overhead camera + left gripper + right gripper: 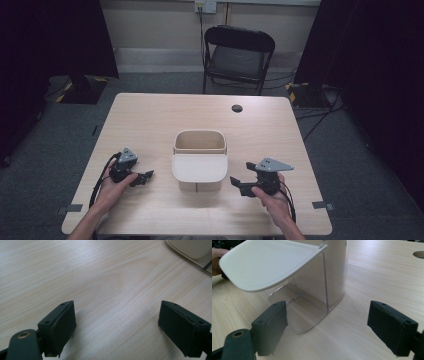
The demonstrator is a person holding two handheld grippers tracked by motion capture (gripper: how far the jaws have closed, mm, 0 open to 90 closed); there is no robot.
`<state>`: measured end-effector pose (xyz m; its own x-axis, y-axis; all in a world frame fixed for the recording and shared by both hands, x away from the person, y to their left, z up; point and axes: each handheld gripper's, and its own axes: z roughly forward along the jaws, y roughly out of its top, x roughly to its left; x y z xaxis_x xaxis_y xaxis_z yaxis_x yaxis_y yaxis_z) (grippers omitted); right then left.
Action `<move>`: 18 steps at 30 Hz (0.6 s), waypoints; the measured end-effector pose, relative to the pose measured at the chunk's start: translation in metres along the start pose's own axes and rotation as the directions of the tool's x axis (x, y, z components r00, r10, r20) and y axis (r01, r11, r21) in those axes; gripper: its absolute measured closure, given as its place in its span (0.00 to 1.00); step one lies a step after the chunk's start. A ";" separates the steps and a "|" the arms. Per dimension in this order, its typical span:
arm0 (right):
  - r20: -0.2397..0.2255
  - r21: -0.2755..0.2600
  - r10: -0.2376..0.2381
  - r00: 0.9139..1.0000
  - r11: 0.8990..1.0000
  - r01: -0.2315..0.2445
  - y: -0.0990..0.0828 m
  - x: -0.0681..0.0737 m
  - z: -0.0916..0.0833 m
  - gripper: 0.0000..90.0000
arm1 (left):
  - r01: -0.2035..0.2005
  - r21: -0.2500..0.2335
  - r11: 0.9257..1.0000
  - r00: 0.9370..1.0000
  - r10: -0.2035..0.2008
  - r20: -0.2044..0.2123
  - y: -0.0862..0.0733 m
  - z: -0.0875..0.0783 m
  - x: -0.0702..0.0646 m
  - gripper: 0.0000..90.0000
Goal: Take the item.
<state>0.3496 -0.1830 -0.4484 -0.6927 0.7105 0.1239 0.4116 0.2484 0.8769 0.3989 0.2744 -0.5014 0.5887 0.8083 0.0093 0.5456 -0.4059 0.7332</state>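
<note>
Container [199, 159] sits at the centre of the high view, a clear box on the wooden table [150, 120], its white hinged lid [199, 168] swung open toward the bottom of the frame and hanging out over the tabletop. My left gripper [145, 177] is lower left of it and my right gripper [240, 186] lower right, both near the box, neither touching it. A folding chair [239, 55] stands beyond the table at the top.

Left gripper view: the two black jaws stand wide apart with bare wood between them, holding nothing. The container's corner [190, 248] peeks in at the upper right, so this hand is aimed past the box. I'd keep it parked, ready to steady the body.

Right gripper view: jaws are spread wide here too, empty, with the clear wall [317, 287] ahead in mid-frame and the lid [269, 262] sloping across the upper left.

I judge the step in hand to be closing that lid. To do it well I would bring the right gripper under the lid's free edge, catch it between the jaws or lift it with one jaw, and swing it along the hinge arc rather than push straight, since a light box could slide or tip.
</note>
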 end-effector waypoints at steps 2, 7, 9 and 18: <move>-0.011 0.001 -0.007 1.000 1.000 0.007 0.000 0.003 0.000 0.17 | 0.000 0.000 1.000 1.000 0.000 0.000 0.000 0.000 0.000 0.15; -0.037 0.003 -0.036 0.999 0.999 0.036 0.001 0.011 0.003 0.17 | 0.000 0.000 1.000 1.000 0.000 0.000 0.000 0.000 0.000 0.15; -0.046 0.005 -0.042 0.998 0.999 0.042 0.001 0.014 0.004 0.17 | 0.000 0.000 1.000 1.000 0.000 0.000 0.000 0.000 0.000 0.15; -0.065 0.010 -0.057 0.996 0.998 0.058 0.002 0.020 0.010 0.18 | 0.001 0.001 1.000 1.000 -0.001 0.000 0.000 0.000 0.000 0.15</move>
<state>0.3426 -0.1620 -0.4485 -0.7521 0.6508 0.1036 0.3767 0.2956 0.8779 0.3989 0.2744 -0.5014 0.5883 0.8086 0.0089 0.5465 -0.4056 0.7327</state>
